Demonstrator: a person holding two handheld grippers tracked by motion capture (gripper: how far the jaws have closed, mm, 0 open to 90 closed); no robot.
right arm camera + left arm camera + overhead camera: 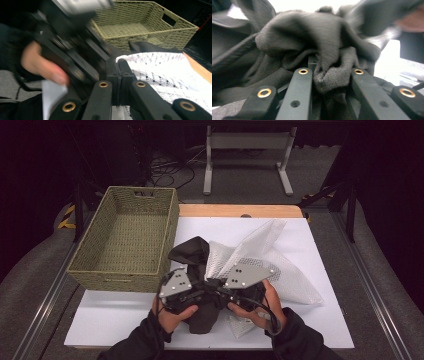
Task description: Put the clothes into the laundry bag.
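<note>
In the high view, a person's two hands meet over the near middle of the white table (310, 250), each with a gripper: the left gripper (192, 292) and the right gripper (220, 287) come together on a bunched dark cloth (192, 252) that lies just right of the woven basket (125, 232) at the table's left. A white mesh bag (280, 270) spreads to the right behind the cloth, touching it. In the left gripper view, the left gripper (330, 72) has its jaws clamped on a thick fold of the dark cloth (312, 35), which bulges up between them. In the right gripper view, the right gripper (117, 67) has its jaws pressed together; whether cloth is pinched between them cannot be told. The white mesh bag (165, 72) lies to the right, the woven basket (140, 22) beyond.
</note>
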